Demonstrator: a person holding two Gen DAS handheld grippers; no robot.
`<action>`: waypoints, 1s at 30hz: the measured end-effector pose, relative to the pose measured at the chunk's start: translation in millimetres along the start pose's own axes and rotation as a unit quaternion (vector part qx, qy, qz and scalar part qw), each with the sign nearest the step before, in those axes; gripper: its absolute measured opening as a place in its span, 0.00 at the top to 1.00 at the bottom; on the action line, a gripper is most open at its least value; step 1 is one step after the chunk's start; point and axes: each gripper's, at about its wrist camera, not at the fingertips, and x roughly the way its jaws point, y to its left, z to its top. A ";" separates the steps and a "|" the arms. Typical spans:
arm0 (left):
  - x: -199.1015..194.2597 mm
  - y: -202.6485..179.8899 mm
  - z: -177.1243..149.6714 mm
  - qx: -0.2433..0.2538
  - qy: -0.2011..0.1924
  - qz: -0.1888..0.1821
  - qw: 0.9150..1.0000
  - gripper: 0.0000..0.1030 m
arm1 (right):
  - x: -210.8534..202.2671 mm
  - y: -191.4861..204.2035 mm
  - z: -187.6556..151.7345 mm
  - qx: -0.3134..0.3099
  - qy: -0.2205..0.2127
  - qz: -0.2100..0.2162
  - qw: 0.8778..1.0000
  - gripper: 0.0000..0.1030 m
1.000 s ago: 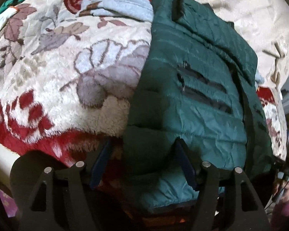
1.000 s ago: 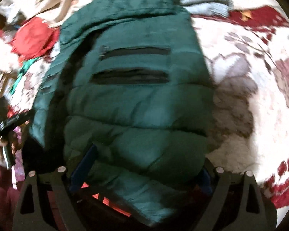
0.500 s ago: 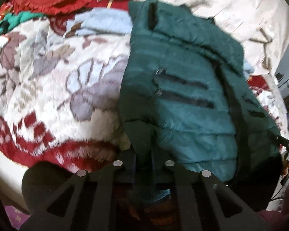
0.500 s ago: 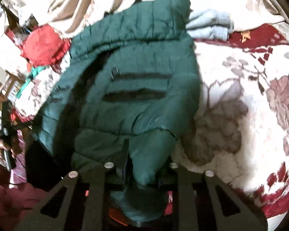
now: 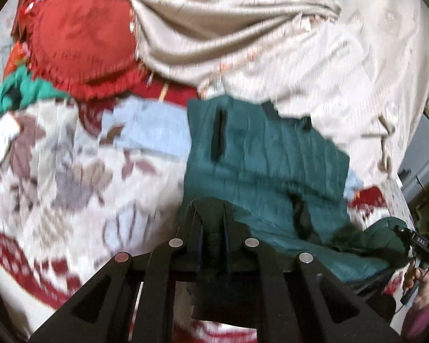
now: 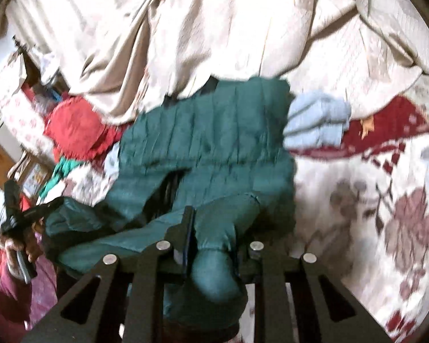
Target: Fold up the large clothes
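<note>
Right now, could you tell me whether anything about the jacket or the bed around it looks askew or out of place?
Nothing looks damaged. The green puffer jacket is bunched rather than flat: each claw, left claw and right claw, is shut on a pinch of its near edge. A folded light blue cloth lies right beside it on the floral blanket.

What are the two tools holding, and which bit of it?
Both hold the green puffer jacket by its near bottom edge: the left tool pinches one corner, the right tool the other.
</note>
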 end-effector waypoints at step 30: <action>118.7 16.1 147.7 -0.058 -0.129 0.023 0.990 0.68 | 202.6 -74.5 183.1 0.097 -0.001 -0.087 0.991 0.70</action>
